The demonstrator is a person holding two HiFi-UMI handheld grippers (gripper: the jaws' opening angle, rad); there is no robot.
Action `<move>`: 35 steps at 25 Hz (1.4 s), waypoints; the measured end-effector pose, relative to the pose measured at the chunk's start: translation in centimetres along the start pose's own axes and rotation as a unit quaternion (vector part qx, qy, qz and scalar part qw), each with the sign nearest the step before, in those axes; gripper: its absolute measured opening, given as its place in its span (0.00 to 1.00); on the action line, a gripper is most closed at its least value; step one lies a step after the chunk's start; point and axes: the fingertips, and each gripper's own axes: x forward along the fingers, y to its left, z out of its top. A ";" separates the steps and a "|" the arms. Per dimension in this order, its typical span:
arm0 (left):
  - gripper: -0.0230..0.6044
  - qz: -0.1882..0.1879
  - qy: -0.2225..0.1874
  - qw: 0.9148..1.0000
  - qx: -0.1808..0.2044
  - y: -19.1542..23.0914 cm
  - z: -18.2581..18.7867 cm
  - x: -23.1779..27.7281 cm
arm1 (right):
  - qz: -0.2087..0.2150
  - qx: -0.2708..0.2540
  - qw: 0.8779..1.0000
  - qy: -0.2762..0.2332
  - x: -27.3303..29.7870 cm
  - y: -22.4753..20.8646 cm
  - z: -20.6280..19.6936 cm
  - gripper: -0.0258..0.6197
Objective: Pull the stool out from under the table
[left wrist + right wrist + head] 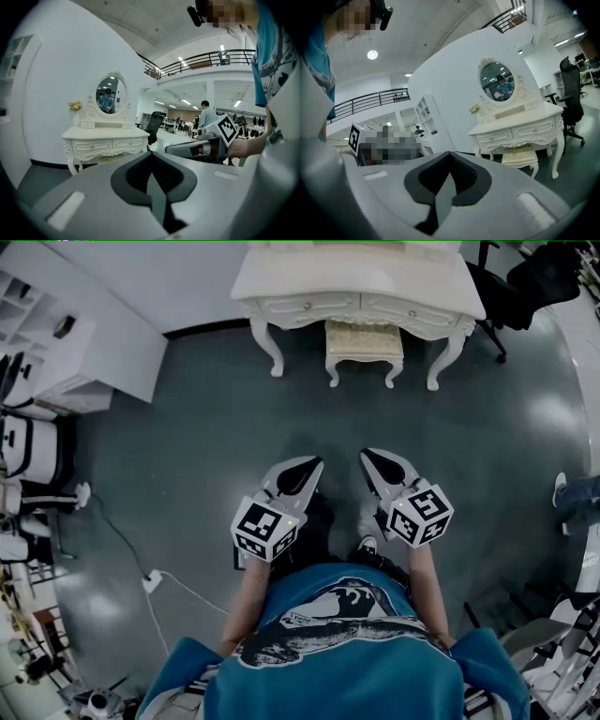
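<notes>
A cream stool (pixel 364 341) with a padded seat stands tucked under the white dressing table (pixel 356 282) at the far middle of the head view. The right gripper view shows the stool (pixel 520 155) between the table's legs (pixel 555 154). Both grippers hover over dark floor well short of the table, close to the person's body. My left gripper (pixel 312 465) is shut and holds nothing. My right gripper (pixel 368 457) is shut and empty too. In the left gripper view the table (pixel 106 140) with its oval mirror (pixel 111 95) stands at the left, the stool largely hidden.
White shelving and cabinets (pixel 56 343) line the left side. A cable and plug (pixel 152 580) lie on the floor at the lower left. A black office chair (pixel 525 287) stands to the right of the table. Dark floor stretches between me and the stool.
</notes>
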 end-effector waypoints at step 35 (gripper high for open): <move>0.06 -0.113 0.022 0.993 -0.010 17.2 1.9 5.3 | -0.129 0.057 0.990 0.010 13.5 -4.0 2.0 0.04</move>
